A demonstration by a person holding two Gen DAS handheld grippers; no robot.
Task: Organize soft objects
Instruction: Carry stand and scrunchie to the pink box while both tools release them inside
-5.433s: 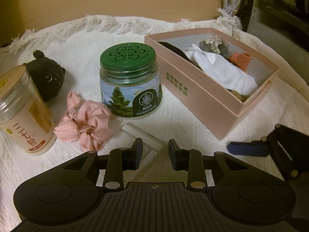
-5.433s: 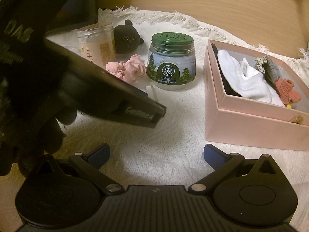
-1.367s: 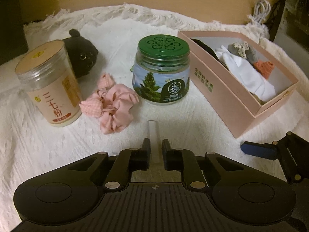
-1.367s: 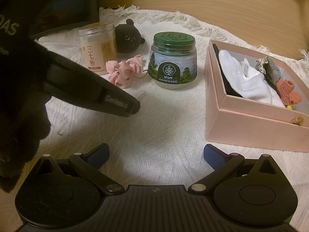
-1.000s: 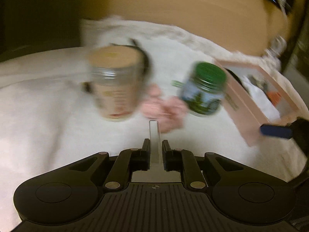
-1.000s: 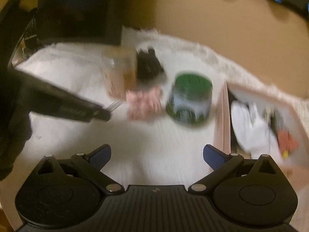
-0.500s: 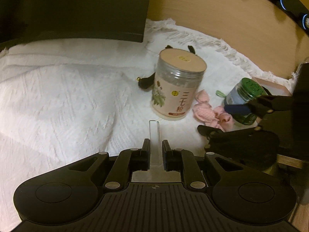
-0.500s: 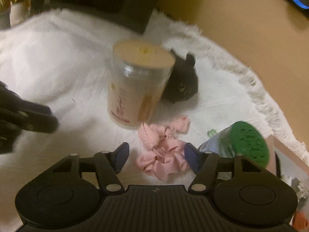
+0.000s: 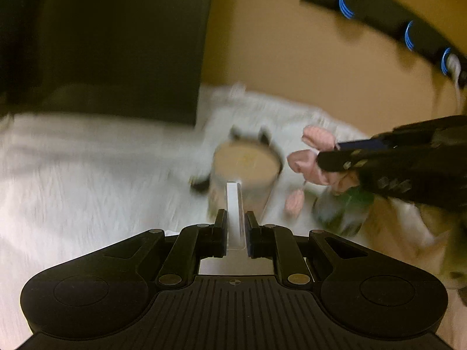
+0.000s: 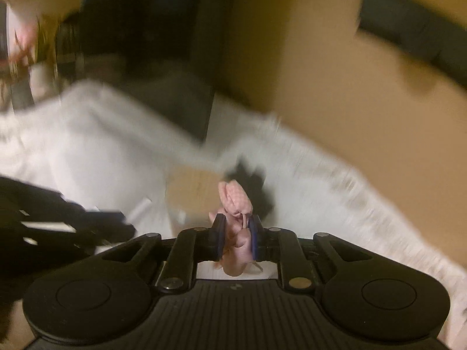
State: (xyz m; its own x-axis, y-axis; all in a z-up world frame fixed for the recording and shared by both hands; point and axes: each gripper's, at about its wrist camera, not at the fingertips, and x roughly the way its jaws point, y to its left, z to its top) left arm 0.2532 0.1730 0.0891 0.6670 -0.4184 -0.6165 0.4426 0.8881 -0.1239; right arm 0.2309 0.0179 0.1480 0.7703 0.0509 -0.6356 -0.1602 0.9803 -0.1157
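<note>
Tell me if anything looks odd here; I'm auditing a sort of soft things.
One thing: the left tool is shut on a flat clear plastic strip, which looks stiff, not soft. The right tool fits the job, shut on the pink fabric scrunchie. Blur hides finer detail.

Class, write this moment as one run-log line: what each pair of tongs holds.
left tongs: shut on clear strip | right tongs: just closed on pink scrunchie, clear of white cloth
</note>
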